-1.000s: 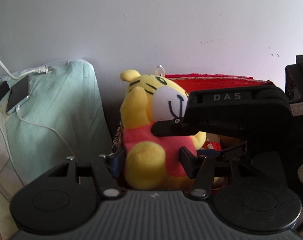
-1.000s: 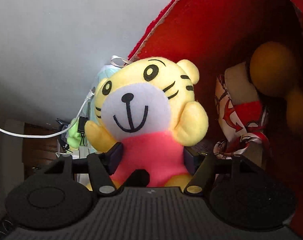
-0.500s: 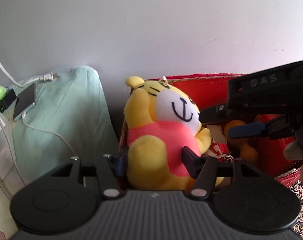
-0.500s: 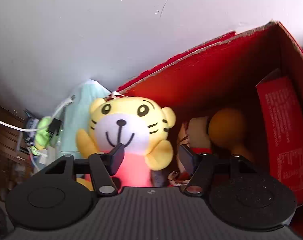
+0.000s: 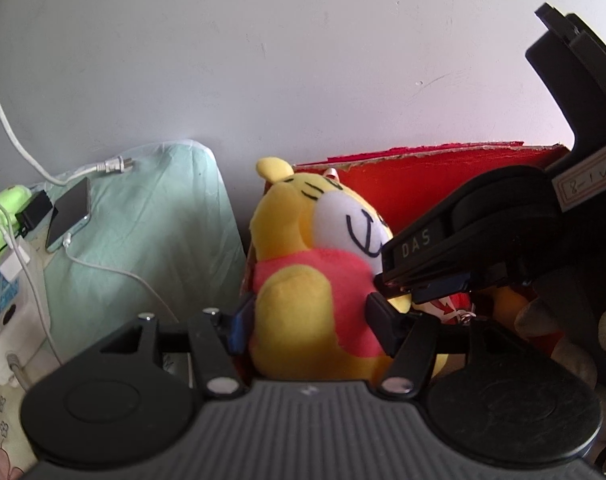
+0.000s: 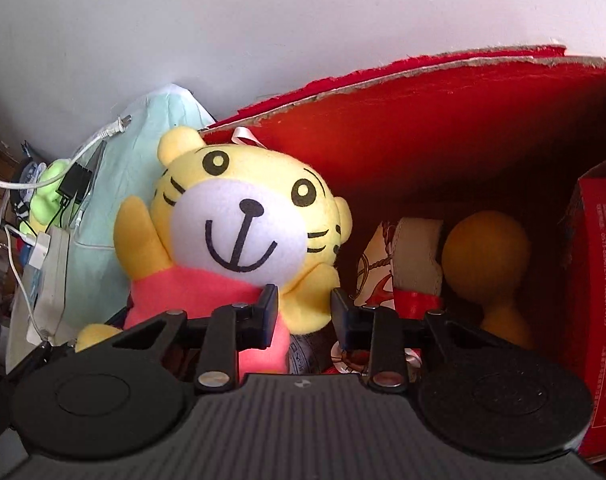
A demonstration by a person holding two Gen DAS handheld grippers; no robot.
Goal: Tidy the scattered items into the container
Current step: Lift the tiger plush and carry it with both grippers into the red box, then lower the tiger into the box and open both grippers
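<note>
A yellow tiger plush in a pink shirt sits at the left end of the red cardboard box. My left gripper is shut on the plush's body from behind. My right gripper faces the plush from the front, its jaws apart around the plush's left paw, not pressing it. In the left wrist view the right gripper reaches in from the right beside the plush's face.
The box holds an orange dumbbell-shaped toy, a patterned pouch and a red carton. A mint-green pillow with a phone and white cables lies to the left. A white wall is behind.
The right gripper let go of the plush, drew back, then came close again with its jaws around the paw. The left gripper kept its hold and the plush sank lower into the box.
</note>
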